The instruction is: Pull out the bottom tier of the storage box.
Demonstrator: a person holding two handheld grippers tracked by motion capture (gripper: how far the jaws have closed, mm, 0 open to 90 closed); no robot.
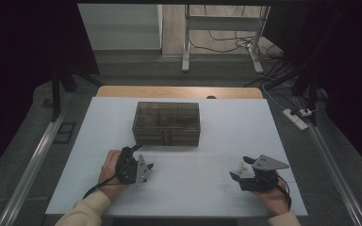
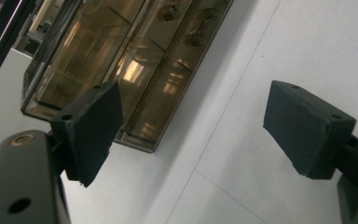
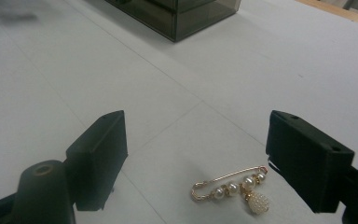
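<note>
Left hand-held gripper (image 1: 143, 172) low over the white bench (image 1: 207, 193), jaws spread wide, nothing between them; smoked see-through plastic box (image 1: 167, 123) with inner compartments just ahead, lid down. Right hand-held gripper (image 3: 196, 158) likewise gaping and empty, straddling a gold safety-pin brooch (image 3: 233, 189) strung with small pearls and a beaded drop. Brooch flat on the bench, slightly nearer the right-side jaw, long axis running roughly jaw to jaw. Right hand far nearer.

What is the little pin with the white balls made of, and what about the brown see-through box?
The pin looks like shiny gold-coloured metal wire carrying pearly white beads, perhaps imitation pearl. The box seems to be smoky brown transparent plastic: you can see its compartments through it, and its walls reflect light.
</note>
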